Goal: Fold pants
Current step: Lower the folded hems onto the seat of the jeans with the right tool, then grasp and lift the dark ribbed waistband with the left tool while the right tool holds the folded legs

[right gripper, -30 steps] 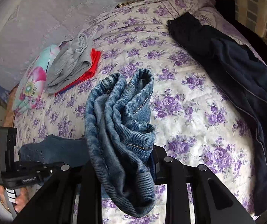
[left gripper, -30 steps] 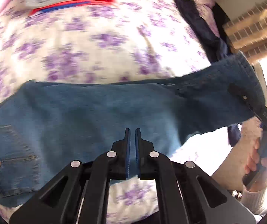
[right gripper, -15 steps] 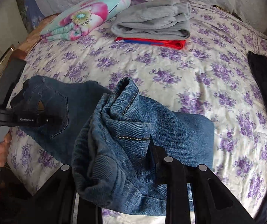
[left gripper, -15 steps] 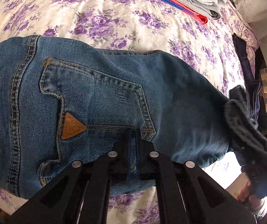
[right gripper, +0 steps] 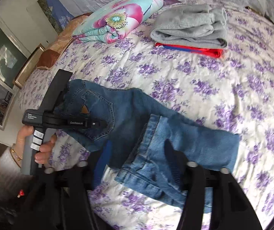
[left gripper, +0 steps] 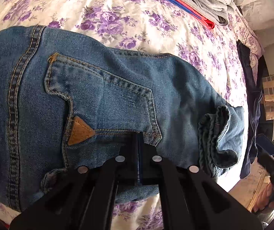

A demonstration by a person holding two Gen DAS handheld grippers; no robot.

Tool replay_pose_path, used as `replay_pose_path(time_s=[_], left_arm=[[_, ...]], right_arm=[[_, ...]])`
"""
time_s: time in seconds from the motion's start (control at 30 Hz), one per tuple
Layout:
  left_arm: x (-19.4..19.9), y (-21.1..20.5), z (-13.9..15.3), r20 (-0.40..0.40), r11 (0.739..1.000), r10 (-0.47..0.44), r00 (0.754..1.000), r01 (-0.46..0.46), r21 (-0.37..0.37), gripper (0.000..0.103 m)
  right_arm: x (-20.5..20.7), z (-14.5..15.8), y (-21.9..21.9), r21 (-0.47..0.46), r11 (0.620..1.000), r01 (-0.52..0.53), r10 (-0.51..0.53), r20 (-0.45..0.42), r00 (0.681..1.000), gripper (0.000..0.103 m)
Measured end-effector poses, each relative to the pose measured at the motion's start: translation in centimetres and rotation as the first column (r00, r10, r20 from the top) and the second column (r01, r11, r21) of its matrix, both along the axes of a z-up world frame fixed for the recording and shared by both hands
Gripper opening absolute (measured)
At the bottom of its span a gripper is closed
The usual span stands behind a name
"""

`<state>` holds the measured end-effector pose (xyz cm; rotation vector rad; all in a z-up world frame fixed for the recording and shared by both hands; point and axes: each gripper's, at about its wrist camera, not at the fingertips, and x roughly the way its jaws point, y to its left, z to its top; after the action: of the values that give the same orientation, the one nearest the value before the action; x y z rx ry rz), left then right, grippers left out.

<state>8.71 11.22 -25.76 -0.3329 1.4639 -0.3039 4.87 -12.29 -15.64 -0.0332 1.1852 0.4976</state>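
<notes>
Blue jeans lie on the flowered bedspread, seat and back pocket up, with the leg ends folded back over the thighs. My left gripper is shut and empty, its tips resting on the denim just below the pocket; it also shows in the right wrist view. My right gripper is open, its fingers spread either side of the bunched leg hems, which lie loose on the bed.
A grey folded garment on red cloth lies at the back of the bed. A flowered folded quilt sits beside it. A dark garment lies along the right side. The bed's near edge runs just under both grippers.
My right gripper carried the leg ends over toward the seat, then opened and let them drop onto the jeans. My left gripper moved to the pocket and stayed shut.
</notes>
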Motion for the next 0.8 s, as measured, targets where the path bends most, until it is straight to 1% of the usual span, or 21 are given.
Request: replay_pose_path(time_s=[0.03, 0.1, 0.13, 0.17, 0.23, 0.27, 0.3, 0.47, 0.53, 0.57, 0.6, 0.67, 0.7, 0.77, 0.8], left_arm=[[0.1, 0.0, 0.0, 0.001, 1.000, -0.002, 1.000, 0.002, 0.001, 0.001], [0.2, 0.1, -0.1, -0.002, 1.000, -0.001, 1.000, 0.001, -0.006, 0.001], [0.2, 0.2, -0.2, -0.004, 1.000, 0.000, 1.000, 0.000, -0.011, 0.001], [0.2, 0.3, -0.3, -0.006, 1.000, 0.003, 1.000, -0.003, -0.018, 0.001], [0.2, 0.6, -0.4, -0.009, 1.000, 0.008, 1.000, -0.008, -0.026, 0.001], [0.2, 0.6, -0.4, -0.010, 1.000, 0.008, 1.000, -0.009, -0.026, 0.001], [0.1, 0.7, -0.4, -0.008, 1.000, 0.009, 1.000, -0.009, -0.023, 0.001], [0.0, 0.9, -0.4, -0.007, 1.000, 0.012, 1.000, -0.012, -0.027, 0.001], [-0.3, 0.9, -0.2, 0.001, 1.000, 0.009, 1.000, -0.009, -0.023, 0.001], [-0.4, 1.0, -0.1, 0.005, 1.000, 0.008, 1.000, -0.008, -0.021, 0.001], [-0.6, 1.0, -0.1, 0.008, 1.000, 0.009, 1.000, -0.009, -0.018, 0.001], [-0.8, 0.9, 0.0, 0.011, 1.000, 0.014, 1.000, -0.014, -0.014, 0.001], [-0.8, 0.9, 0.2, 0.010, 1.000, 0.018, 1.000, -0.017, -0.012, 0.001], [-1.0, 1.0, 1.1, 0.015, 1.000, 0.029, 0.999, -0.029, 0.004, 0.001], [-1.4, 1.1, 2.1, 0.038, 1.000, 0.026, 0.999, -0.027, 0.010, 0.002]], right_arm=[[0.4, -1.0, -0.3, 0.010, 1.000, 0.007, -0.006, -0.040, 0.999, 0.009], [0.7, -3.1, -0.4, 0.029, 0.999, 0.019, -0.016, -0.104, 0.994, 0.009], [0.6, -4.6, 0.0, 0.014, 1.000, 0.008, -0.006, -0.136, 0.991, 0.009], [0.5, -6.2, 0.5, -0.021, 1.000, -0.006, 0.002, -0.166, 0.986, 0.009], [0.1, -9.3, 1.2, -0.087, 0.996, -0.003, -0.014, -0.195, 0.981, 0.008], [0.0, -9.9, 1.3, -0.088, 0.996, 0.012, -0.027, -0.172, 0.985, 0.005], [-0.1, -9.8, 1.3, -0.088, 0.996, 0.023, -0.037, -0.158, 0.987, 0.005], [0.5, -9.1, 1.4, -0.097, 0.995, 0.018, -0.039, -0.211, 0.977, 0.005], [0.9, -8.0, 1.6, -0.085, 0.996, 0.014, -0.034, -0.229, 0.973, 0.008], [1.1, -7.1, 1.8, -0.068, 0.998, 0.014, -0.029, -0.218, 0.976, 0.008], [1.3, -6.2, 2.0, -0.061, 0.998, 0.013, -0.024, -0.190, 0.981, 0.008], [1.8, -5.0, 2.1, -0.088, 0.996, 0.024, -0.034, -0.120, 0.992, 0.008], [2.2, -5.0, 2.2, -0.104, 0.994, 0.037, -0.048, -0.104, 0.993, 0.008], [3.4, -6.2, 2.3, -0.112, 0.992, 0.054, -0.068, -0.123, 0.990, 0.010], [3.8, -7.2, 2.4, -0.120, 0.991, 0.054, -0.070, -0.135, 0.988, 0.010]])
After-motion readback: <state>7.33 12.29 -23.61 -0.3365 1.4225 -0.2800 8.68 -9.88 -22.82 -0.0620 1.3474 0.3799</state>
